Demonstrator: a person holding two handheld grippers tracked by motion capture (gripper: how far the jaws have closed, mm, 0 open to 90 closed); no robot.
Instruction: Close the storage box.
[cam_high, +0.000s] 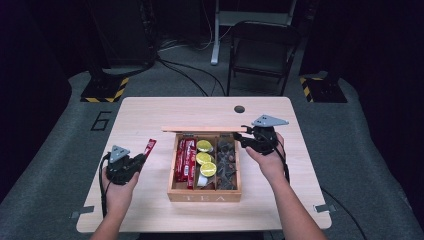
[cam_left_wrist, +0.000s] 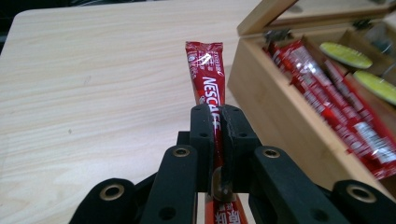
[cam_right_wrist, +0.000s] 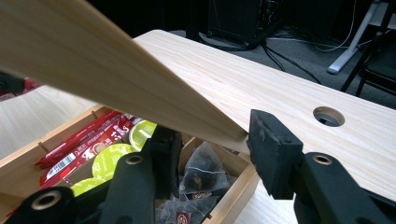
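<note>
- Grey floor, dark room.
- Folding chair behind the bench.
- Cables cross the floor.
- Hazard-striped bases at both sides.

In the left gripper view the lower end of the red sachet runs behind the black fingers and off the bottom edge; the wooden box is cut by the right edge, its sachets there blurred; in the right gripper view the raised lid hides the box's back wall and runs off the left edge; from above the tea bags are too dark to tell apart.
</note>
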